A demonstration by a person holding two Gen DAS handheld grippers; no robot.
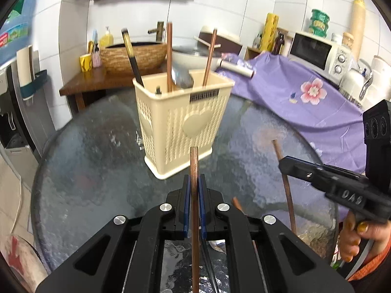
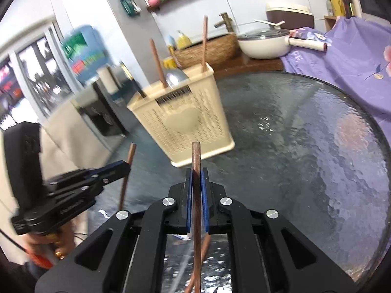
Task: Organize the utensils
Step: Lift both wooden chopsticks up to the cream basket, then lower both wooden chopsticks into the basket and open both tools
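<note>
A: Kitchen, round glass table (image 1: 97, 161). The grippers?
B: Left gripper (image 1: 194, 190) pinches one brown chopstick (image 1: 194, 166) upright, just before the cream holder (image 1: 185, 119). Right gripper (image 2: 196, 183) clamps a second chopstick (image 2: 196, 156) beside it.
A: And the holder?
B: Mid-table, with chopsticks and a spoon (image 1: 182, 78) inside.

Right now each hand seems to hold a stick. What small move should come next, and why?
Probably carry both forward over the cream basket. The left gripper and the right gripper are each shut on a brown chopstick, and the basket just ahead already holds chopsticks and a spoon upright.
</note>
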